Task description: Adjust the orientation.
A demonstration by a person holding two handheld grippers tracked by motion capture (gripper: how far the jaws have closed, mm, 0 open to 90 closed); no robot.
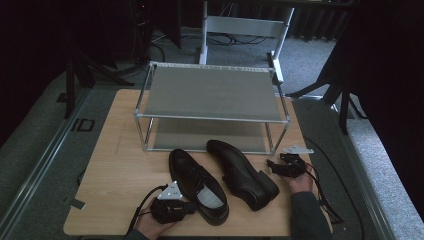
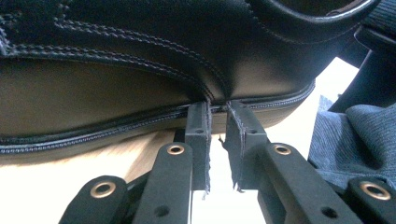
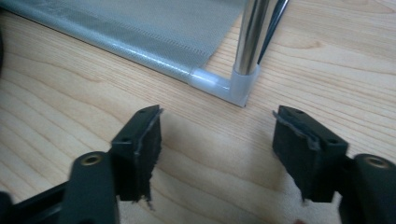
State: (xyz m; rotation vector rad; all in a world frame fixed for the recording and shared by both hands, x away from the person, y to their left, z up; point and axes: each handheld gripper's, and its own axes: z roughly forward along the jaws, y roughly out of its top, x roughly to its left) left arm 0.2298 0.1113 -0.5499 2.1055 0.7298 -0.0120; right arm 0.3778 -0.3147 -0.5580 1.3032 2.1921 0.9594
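Left gripper nearly clenched, tips against black dress shoe sole edge, nothing grasped. Right gripper released at three o'clock, facing shoe rack.

On table: two-tier rack at far side. Before rack: two shoes side by side, left shoe just beside right shoe. Left gripper at left shoe's near side; right gripper right of right shoe.
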